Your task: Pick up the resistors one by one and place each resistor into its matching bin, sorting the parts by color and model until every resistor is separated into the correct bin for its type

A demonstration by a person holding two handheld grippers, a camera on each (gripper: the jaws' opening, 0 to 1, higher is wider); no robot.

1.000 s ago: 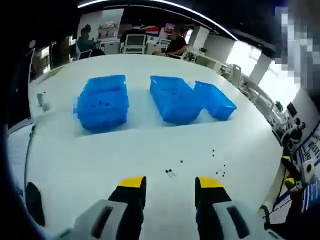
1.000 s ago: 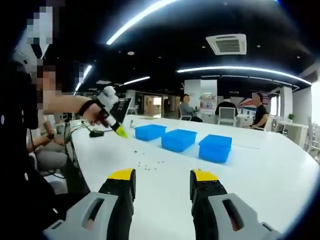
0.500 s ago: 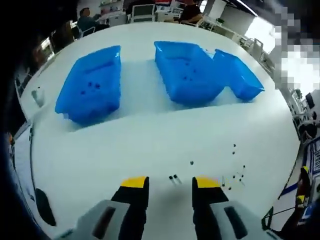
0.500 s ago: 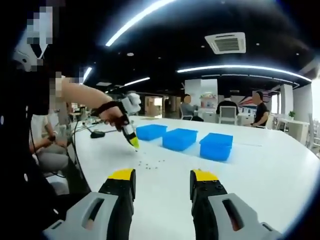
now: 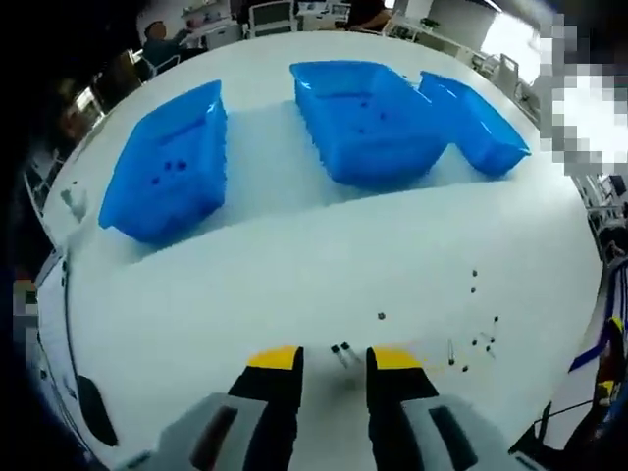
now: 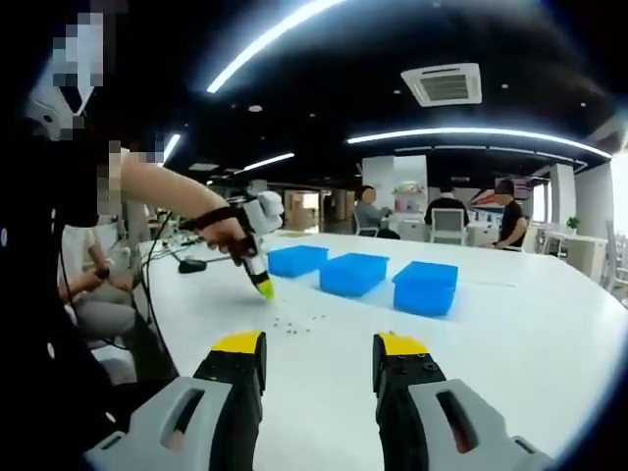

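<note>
Yellow-tipped grey jaws of the left gripper (image 5: 334, 360) stand a narrow gap apart, holding nothing, with a small dark two-bodied resistor (image 5: 340, 350) lying on the white table (image 5: 245, 265) just between and ahead of their tips. That part looks tiny, light and rigid, with thin wire leads that would probably bend under a hard squeeze; on the smooth tabletop it may well skid or roll away if one jaw touches first. The sounder hold, I judge, is across the dark body rather than the leads, with both tips low to the surface and closing gently.

A little farther out lies a single dark resistor (image 5: 381, 316), and to the right a loose scatter of small dark resistors (image 5: 474, 340), some with visible thin leads, well apart from one another.

Beyond them stand three translucent blue plastic bins in a row: the left bin (image 5: 167, 162) with a few dark parts inside, the middle bin (image 5: 363, 116) with a few as well, and the right bin (image 5: 476, 123), touching the middle one; its contents cannot be made out.

From the right gripper view, the right gripper (image 6: 319, 355) hangs above the table, jaws wide apart and empty, well back from the parts.
</note>
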